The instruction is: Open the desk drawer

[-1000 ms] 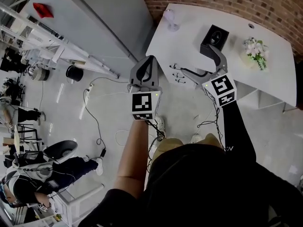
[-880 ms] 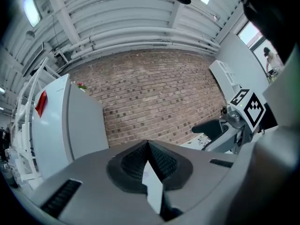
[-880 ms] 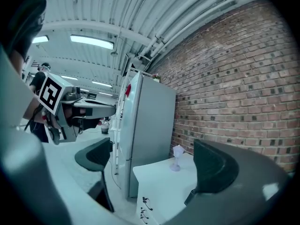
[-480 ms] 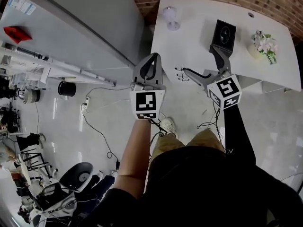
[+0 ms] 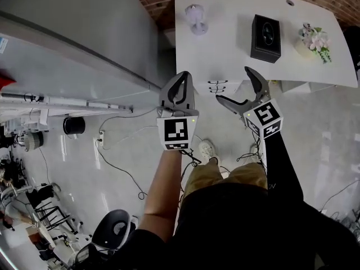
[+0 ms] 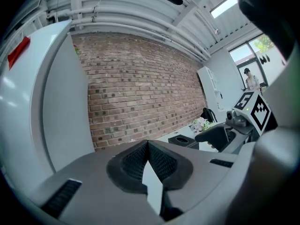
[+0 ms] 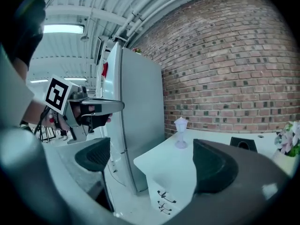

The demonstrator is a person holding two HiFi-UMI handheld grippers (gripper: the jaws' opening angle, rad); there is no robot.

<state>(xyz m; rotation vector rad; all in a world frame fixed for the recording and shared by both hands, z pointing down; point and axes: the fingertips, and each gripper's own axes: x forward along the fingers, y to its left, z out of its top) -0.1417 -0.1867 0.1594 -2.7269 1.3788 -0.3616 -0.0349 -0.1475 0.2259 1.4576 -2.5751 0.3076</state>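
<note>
A white desk [image 5: 225, 44] stands against the brick wall. Its drawer front [image 5: 216, 86] with dark handles [image 7: 165, 201] faces me, and the drawers look closed. My left gripper [image 5: 179, 76] is held in the air in front of the desk's left corner, its jaws shut with nothing between them. My right gripper [image 5: 236, 86] hovers just in front of the drawer front, jaws wide open and empty. In the right gripper view the handles show low between the pads [image 7: 213, 168], still some way off.
On the desk stand a small white lamp [image 5: 195, 18], a black tissue box [image 5: 265, 30] and a flower pot [image 5: 315, 38]. A tall grey cabinet [image 5: 79, 32] rises left of the desk. Cables [image 5: 118, 145] trail across the floor. My feet [image 5: 206, 149] stand before the desk.
My view has swung toward the desk, which now lies squarely ahead. Both grippers have come closer to the drawer front; the right one now hangs just before it.
</note>
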